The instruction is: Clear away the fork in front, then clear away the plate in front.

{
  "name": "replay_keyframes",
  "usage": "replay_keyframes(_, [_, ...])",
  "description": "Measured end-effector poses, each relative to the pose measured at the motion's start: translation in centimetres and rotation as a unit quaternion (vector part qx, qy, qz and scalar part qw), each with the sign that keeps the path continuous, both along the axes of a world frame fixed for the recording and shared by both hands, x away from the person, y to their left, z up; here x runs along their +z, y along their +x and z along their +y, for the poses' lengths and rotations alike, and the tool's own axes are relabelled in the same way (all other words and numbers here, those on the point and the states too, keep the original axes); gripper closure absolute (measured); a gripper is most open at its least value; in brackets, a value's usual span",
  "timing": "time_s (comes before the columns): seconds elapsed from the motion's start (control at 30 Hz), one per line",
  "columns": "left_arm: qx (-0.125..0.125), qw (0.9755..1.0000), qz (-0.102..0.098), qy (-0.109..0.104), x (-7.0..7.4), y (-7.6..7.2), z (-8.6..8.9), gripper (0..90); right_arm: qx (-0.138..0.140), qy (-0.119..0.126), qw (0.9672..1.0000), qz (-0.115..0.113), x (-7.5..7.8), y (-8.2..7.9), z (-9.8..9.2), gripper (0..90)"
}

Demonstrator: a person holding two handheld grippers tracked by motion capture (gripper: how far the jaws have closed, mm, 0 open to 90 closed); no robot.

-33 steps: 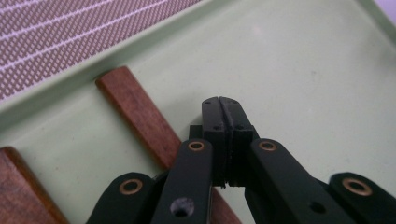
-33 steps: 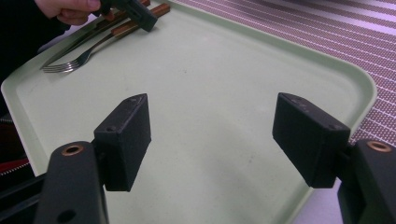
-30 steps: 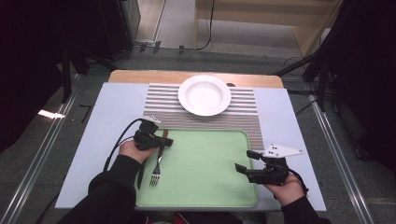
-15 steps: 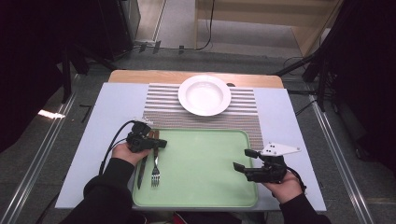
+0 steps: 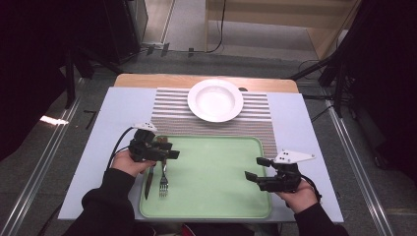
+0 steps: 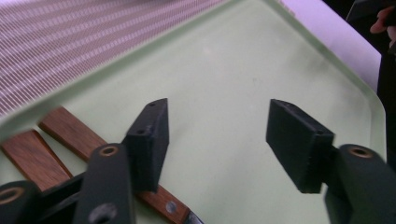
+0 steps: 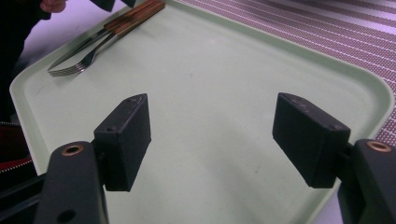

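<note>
A pale green tray (image 5: 211, 206) lies on the table's near half. A fork (image 5: 163, 183) and a knife (image 5: 148, 183) with wooden handles rest side by side at its left end, tines and blade toward the person. My left gripper (image 5: 172, 154) hovers open just above the handles (image 6: 70, 134), with nothing between its jaws (image 6: 219, 121). Over the tray's right part, my right gripper (image 5: 252, 175) is held open and empty (image 7: 210, 116). In the right gripper view the fork (image 7: 77, 66) lies far off at the upper left.
A white deep plate (image 5: 215, 100) stands on a striped placemat (image 5: 169, 115) beyond the tray. The pale blue table top (image 5: 300, 128) has a wooden strip at its far edge. Cables and dark stands ring the table on the floor.
My left gripper has drawn back slightly to the left above the cutlery handles. The right gripper has edged a little left. Both stay open.
</note>
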State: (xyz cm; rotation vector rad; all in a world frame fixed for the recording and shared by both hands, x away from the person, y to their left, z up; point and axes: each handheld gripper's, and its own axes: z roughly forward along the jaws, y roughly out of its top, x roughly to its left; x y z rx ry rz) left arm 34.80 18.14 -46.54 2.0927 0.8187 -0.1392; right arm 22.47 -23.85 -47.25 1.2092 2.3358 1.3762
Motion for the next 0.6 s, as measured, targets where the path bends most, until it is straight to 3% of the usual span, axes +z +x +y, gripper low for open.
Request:
replay_keyframes(0.1, [0.000,0.9999,-0.007,-0.016,0.4,0.0,0.3,36.1,-0.001,-0.002,1.0000,0.000,0.0,0.0,0.0,26.8])
replay_keyframes(0.17, [0.004,0.9996,0.009,-0.026,0.6,0.2,0.5,34.0,-0.002,-0.002,1.0000,-0.001,0.0,0.0,0.0,26.8])
replay_keyframes(0.23, [0.018,0.9990,0.006,-0.040,0.8,0.4,0.7,31.3,-0.002,-0.003,1.0000,-0.002,0.0,0.0,0.0,26.8])
replay_keyframes(0.33, [0.008,0.9987,0.008,-0.049,1.4,1.0,1.1,28.3,-0.005,-0.001,1.0000,-0.002,0.0,0.1,0.0,26.8])
replay_keyframes(0.4, [0.006,0.9977,0.005,-0.068,1.5,1.2,1.3,24.4,-0.004,-0.002,1.0000,-0.003,0.0,0.0,0.0,26.8])
replay_keyframes(0.47, [0.008,0.9985,-0.001,-0.055,1.6,1.3,1.1,24.5,-0.007,-0.003,1.0000,-0.001,-0.1,-0.1,-0.1,26.8])
replay_keyframes(0.6, [0.017,0.9986,-0.006,-0.050,1.3,1.6,0.9,24.5,-0.008,-0.003,1.0000,-0.004,0.0,-0.1,-0.3,26.8])
